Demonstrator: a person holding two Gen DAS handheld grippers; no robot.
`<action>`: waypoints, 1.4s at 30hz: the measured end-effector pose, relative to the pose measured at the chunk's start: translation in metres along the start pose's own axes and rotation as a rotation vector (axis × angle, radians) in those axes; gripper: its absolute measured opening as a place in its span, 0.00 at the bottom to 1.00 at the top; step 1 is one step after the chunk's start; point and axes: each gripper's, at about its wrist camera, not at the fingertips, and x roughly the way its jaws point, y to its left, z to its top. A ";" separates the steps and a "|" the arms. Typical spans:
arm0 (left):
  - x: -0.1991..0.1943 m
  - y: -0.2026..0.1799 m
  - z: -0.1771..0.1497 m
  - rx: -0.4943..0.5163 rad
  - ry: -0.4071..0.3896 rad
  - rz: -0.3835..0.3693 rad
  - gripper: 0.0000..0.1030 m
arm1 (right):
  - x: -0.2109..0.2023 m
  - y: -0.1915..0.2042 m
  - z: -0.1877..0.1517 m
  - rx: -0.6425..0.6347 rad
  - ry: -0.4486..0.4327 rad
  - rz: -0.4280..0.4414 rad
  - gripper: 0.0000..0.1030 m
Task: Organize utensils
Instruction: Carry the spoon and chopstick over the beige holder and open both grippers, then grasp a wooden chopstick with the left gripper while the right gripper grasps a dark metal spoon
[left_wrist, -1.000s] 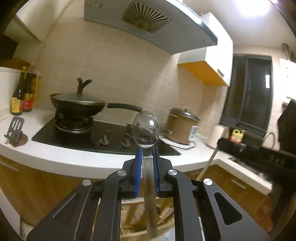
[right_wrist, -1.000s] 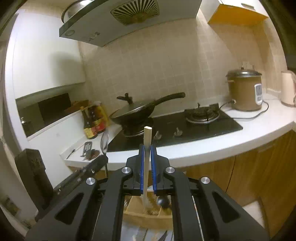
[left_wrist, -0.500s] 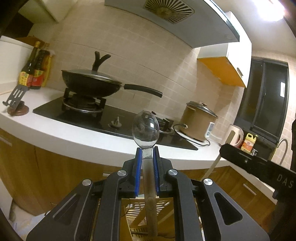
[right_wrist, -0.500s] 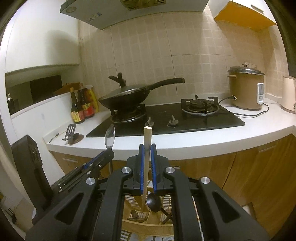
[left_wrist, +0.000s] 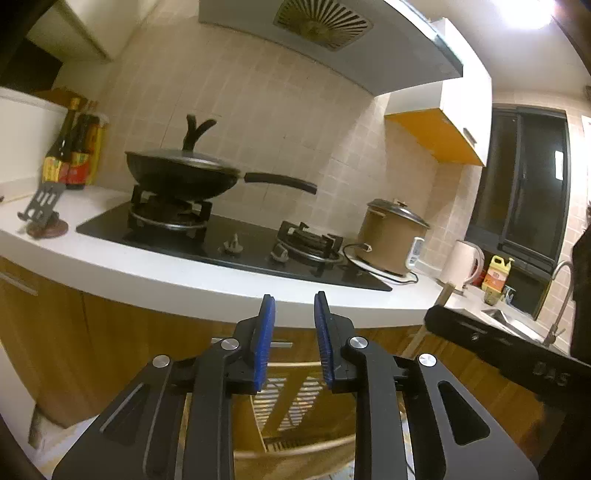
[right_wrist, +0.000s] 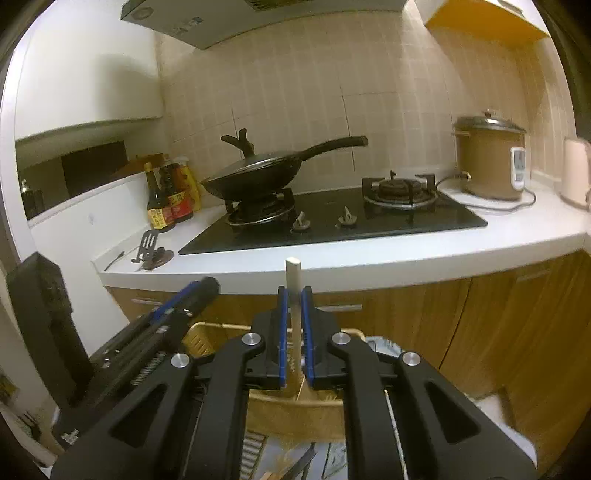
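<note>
My left gripper (left_wrist: 293, 306) is opening, and nothing shows between its blue pads (left_wrist: 266, 332). Below it stands a slatted wooden utensil basket (left_wrist: 280, 398). The spoon I held a moment ago is out of sight. My right gripper (right_wrist: 294, 295) is shut on a pale wooden utensil handle (right_wrist: 293, 271) that stands upright above the same basket (right_wrist: 291, 413); the utensil's lower end is hidden behind the jaws. In the right wrist view the left gripper (right_wrist: 195, 291) sits to the left of the basket. In the left wrist view the right gripper (left_wrist: 443, 317) comes in from the right.
A white counter (right_wrist: 369, 258) runs just ahead, with wooden cabinet doors (right_wrist: 498, 317) under it. On it are a black hob with a lidded wok (right_wrist: 258, 177), sauce bottles (right_wrist: 166, 203), a small stand (right_wrist: 149, 247), a rice cooker (right_wrist: 487, 158) and a kettle (right_wrist: 576, 170).
The spoon has gone from the left gripper, whose jaws have parted. Both grippers have sunk toward the basket. The right gripper still grips the pale handle.
</note>
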 end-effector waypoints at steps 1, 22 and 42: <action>-0.008 -0.001 0.001 0.003 -0.001 -0.002 0.24 | -0.003 -0.001 -0.001 0.009 0.005 0.004 0.07; -0.132 -0.023 -0.012 0.056 0.021 0.078 0.39 | -0.090 0.011 -0.043 0.059 0.018 0.014 0.48; -0.128 0.016 -0.089 0.034 0.532 -0.044 0.40 | -0.043 0.013 -0.138 0.109 0.474 0.033 0.48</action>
